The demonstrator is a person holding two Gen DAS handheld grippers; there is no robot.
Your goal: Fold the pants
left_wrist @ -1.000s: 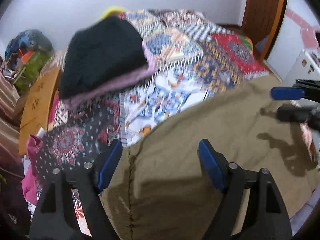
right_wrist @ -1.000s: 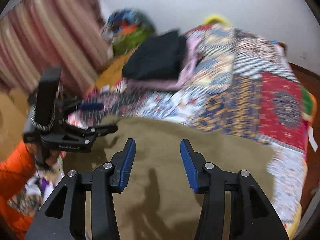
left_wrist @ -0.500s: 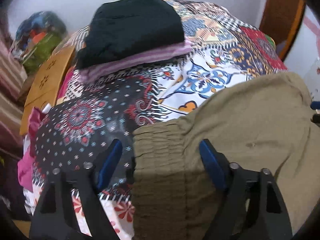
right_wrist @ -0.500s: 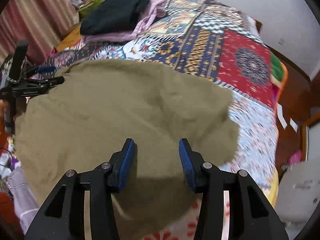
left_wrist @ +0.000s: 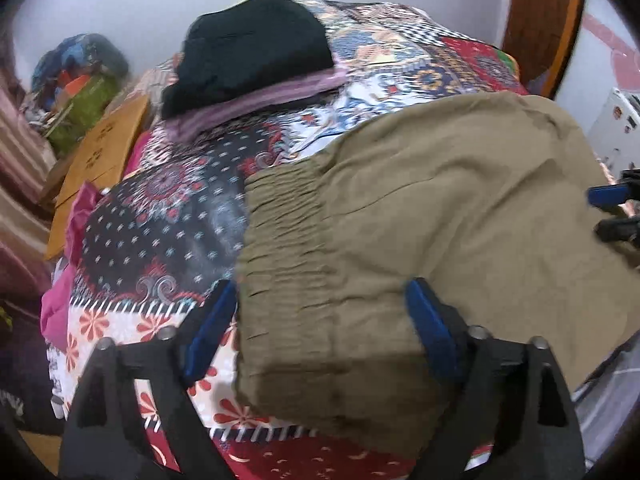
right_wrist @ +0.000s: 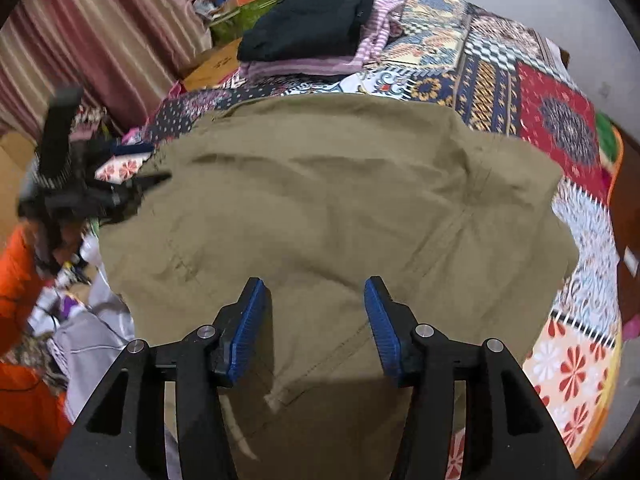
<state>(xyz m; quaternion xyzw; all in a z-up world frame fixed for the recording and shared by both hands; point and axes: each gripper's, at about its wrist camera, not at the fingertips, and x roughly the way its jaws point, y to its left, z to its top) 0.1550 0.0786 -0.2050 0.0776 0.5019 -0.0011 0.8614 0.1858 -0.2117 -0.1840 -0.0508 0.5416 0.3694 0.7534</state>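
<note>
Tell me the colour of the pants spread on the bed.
The pants are plain olive-khaki, clearest in the right wrist view.

A home bedroom: a patchwork bedspread (right_wrist: 552, 120), striped curtains (right_wrist: 100, 40), and stacked folded clothes (left_wrist: 256, 56).

white wall (left_wrist: 132, 4), striped curtain (right_wrist: 100, 40), patchwork bedspread (right_wrist: 552, 120), wooden door (left_wrist: 544, 20).
</note>
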